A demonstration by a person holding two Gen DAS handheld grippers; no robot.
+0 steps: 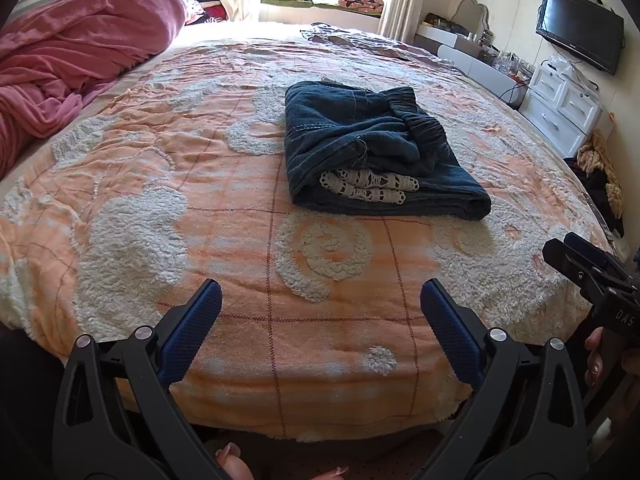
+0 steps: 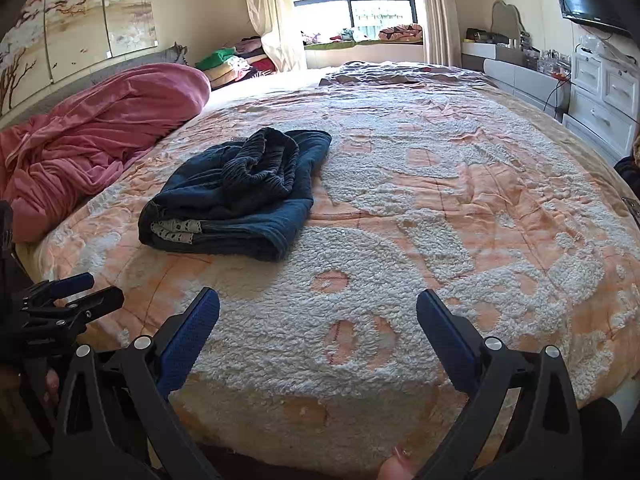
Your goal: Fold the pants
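Dark blue pants (image 1: 376,148) lie folded in a thick bundle on the orange and white bedspread (image 1: 224,240), with white lace trim showing at the near fold and the gathered waistband on top. They also show in the right wrist view (image 2: 236,196), left of centre. My left gripper (image 1: 320,312) is open and empty, held at the bed's near edge, well short of the pants. My right gripper (image 2: 318,320) is open and empty, also at the near edge. Each gripper shows at the side of the other's view, the right one (image 1: 576,256) and the left one (image 2: 80,292).
A pink duvet (image 1: 68,56) is heaped on the bed's left side. White drawers (image 1: 560,108) and a wall television (image 1: 580,28) stand to the right. A window seat (image 2: 360,42) with clothes lies beyond the bed. A dark garment pile (image 1: 600,176) sits at the right edge.
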